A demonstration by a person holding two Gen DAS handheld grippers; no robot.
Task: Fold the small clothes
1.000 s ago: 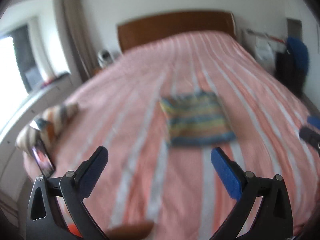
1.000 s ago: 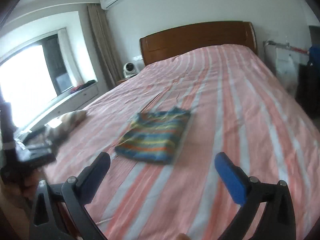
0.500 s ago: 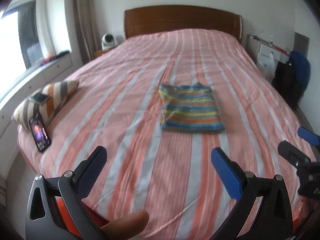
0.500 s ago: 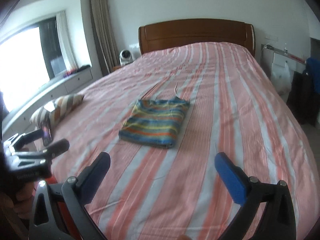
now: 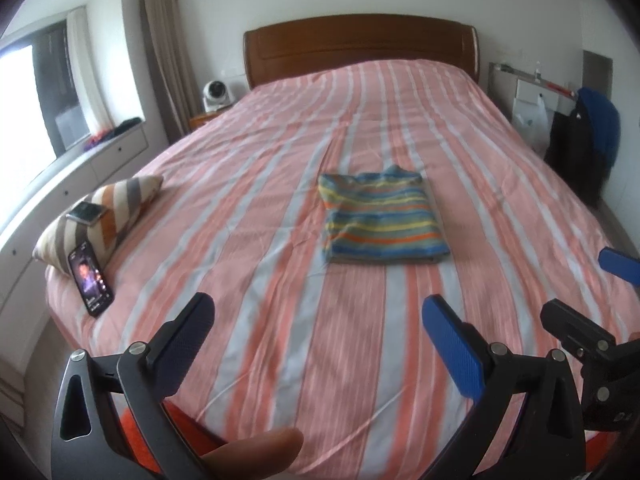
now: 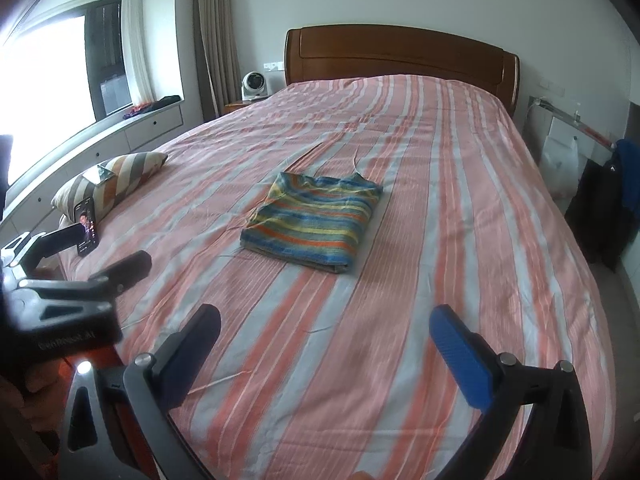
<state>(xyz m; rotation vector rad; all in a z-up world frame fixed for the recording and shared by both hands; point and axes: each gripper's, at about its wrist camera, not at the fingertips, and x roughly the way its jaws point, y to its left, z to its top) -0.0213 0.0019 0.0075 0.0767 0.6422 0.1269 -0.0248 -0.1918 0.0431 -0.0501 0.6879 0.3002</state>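
Observation:
A small striped garment (image 5: 380, 216) lies folded into a neat rectangle in the middle of the pink striped bed (image 5: 280, 320). It also shows in the right wrist view (image 6: 316, 220). My left gripper (image 5: 318, 320) is open and empty, held near the foot of the bed, well short of the garment. My right gripper (image 6: 324, 332) is open and empty, also back at the foot of the bed. The right gripper shows at the right edge of the left wrist view (image 5: 592, 300); the left gripper shows at the left of the right wrist view (image 6: 76, 264).
A striped pillow (image 5: 100, 216) lies at the bed's left edge with a phone (image 5: 91, 278) leaning on it and another phone (image 5: 86, 213) on top. A wooden headboard (image 5: 360, 44) stands at the far end. A chair with dark clothes (image 5: 580, 148) is to the right.
Both grippers have drawn back and steadied toward the foot of the bed, so the folded garment looks farther off. The garment itself has not moved. Both grippers stay open.

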